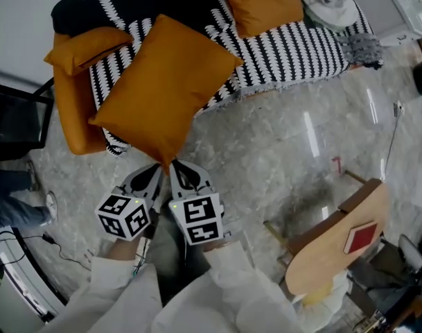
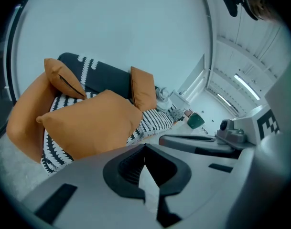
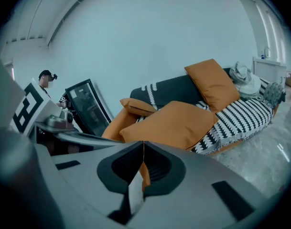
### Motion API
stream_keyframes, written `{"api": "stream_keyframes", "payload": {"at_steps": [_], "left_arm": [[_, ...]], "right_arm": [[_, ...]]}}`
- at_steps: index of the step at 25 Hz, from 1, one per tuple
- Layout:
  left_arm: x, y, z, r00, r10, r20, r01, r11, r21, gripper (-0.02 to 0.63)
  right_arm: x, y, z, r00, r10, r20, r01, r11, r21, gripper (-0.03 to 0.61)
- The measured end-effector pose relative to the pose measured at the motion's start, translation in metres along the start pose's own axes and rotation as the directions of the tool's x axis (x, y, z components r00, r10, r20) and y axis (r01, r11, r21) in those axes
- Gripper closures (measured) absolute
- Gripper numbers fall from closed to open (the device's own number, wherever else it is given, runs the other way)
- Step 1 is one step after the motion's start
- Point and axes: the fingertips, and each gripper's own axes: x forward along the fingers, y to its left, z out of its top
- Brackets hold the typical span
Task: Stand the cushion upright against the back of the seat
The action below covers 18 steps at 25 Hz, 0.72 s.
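Cushion gripped low at frame centre, over sofa front edge.
Right tool was clamped on its lower corner, probably to swing it up against the backrest; left tool was closed beside that corner, hold on fabric unclear.

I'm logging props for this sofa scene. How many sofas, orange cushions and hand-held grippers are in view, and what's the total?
Sofa: 1
Orange cushions: 3 (big front cushion, small cushion, rear cushion)
Hand-held grippers: 2 (left hand-held gripper, right hand-held gripper)
Total: 6
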Motion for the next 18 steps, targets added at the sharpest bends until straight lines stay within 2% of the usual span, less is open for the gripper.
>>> {"api": "stream_keyframes", "payload": {"at_steps": [4,9,12,18], "left_arm": [[0.016,0.020,-0.014,1.000,0.011,-0.014,-0.012,1.000,-0.021,0.606],[0.023,0.030,-0.046,0.999,0.031,-0.026,-0.034,0.994,-0.102,0.606],[0.030,0.035,-0.062,0.999,0.034,-0.038,-0.038,0.992,-0.118,0.606],[0.047,0.054,-0.092,0.993,0.095,-0.072,-0.107,0.973,-0.204,0.604]], "right_arm": [[0.025,-0.004,-0.025,0.999,0.007,-0.033,-0.006,1.000,0.014,0.566],[0.030,-0.007,-0.059,0.997,0.000,-0.080,0.005,0.998,0.069,0.566],[0.037,-0.009,-0.074,0.995,0.003,-0.099,0.006,0.996,0.088,0.566],[0.050,-0.012,-0.101,0.991,0.010,-0.133,0.006,0.993,0.117,0.566]]}}
